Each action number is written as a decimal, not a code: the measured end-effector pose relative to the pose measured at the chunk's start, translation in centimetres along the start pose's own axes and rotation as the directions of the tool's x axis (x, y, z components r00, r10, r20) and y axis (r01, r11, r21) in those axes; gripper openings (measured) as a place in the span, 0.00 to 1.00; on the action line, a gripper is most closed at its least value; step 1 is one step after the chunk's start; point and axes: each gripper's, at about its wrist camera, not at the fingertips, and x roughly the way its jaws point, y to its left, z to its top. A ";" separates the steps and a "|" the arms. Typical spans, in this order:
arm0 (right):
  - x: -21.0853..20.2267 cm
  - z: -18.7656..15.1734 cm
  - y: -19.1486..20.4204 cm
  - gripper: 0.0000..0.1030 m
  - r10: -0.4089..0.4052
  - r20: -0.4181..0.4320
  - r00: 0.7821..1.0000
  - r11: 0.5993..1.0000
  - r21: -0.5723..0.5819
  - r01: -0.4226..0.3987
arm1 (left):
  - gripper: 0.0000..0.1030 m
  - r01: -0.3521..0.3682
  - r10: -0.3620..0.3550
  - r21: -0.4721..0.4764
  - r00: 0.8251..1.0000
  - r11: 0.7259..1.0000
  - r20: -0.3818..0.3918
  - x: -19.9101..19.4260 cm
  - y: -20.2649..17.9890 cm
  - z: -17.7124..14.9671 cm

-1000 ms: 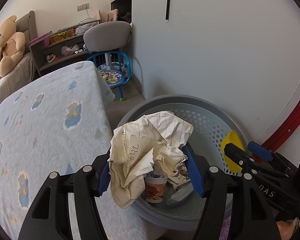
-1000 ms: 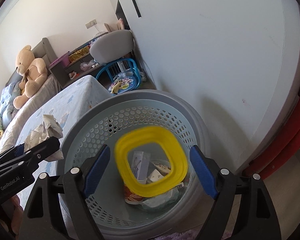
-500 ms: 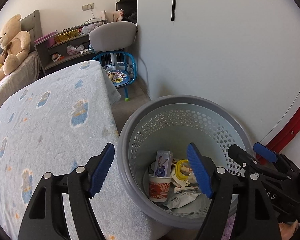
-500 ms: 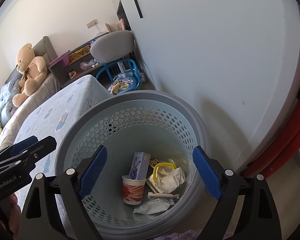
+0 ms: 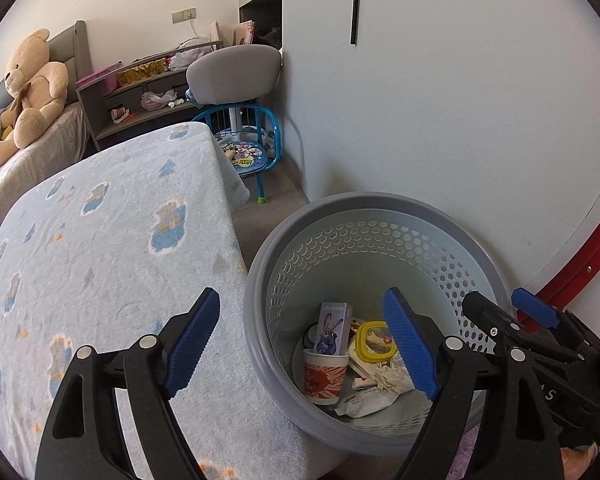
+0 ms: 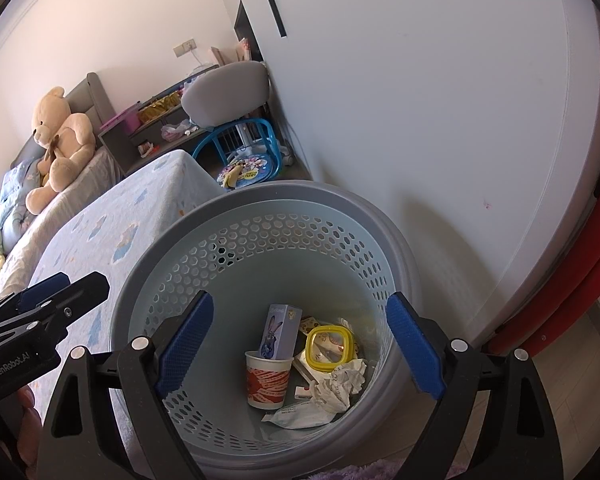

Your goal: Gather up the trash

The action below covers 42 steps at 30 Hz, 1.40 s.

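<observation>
A grey perforated waste basket (image 5: 380, 208) (image 6: 300, 196) stands on the floor between the bed and the wall. Inside lie a crumpled paper ball (image 6: 342, 384) (image 5: 392, 378), a yellow square ring (image 6: 329, 348) (image 5: 374, 342), a red-patterned paper cup (image 6: 267, 380) (image 5: 325, 376), a blue rabbit carton (image 6: 278, 332) (image 5: 332, 328) and a white wrapper (image 6: 300, 416). My left gripper (image 5: 304, 344) is open and empty over the basket's left rim. My right gripper (image 6: 300, 348) is open and empty above the basket's mouth.
A bed with a blue-patterned blanket (image 5: 100, 240) borders the basket on the left. A white wall (image 5: 460, 100) is right behind it. A red curved frame (image 6: 580, 300) stands at the right. A small blue chair (image 5: 248, 148), a grey shelf and a teddy bear (image 5: 28, 92) are farther back.
Both grippers opened. The crumpled paper left my left gripper and the yellow ring left my right gripper; both now lie in the basket. The left gripper shifted slightly left.
</observation>
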 end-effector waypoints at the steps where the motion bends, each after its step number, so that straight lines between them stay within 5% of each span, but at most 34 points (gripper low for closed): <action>1: 0.0 0.0 0.0 0.84 0.000 0.001 1.000 1.000 0.000 0.000 | 0.78 -0.001 0.001 -0.001 1.000 1.000 0.000 0.0 0.0 0.0; 42: -0.1 0.1 0.1 0.87 -0.003 0.001 1.000 1.000 -0.004 0.003 | 0.80 -0.042 0.042 -0.020 0.999 0.999 -0.017 0.4 0.7 -0.2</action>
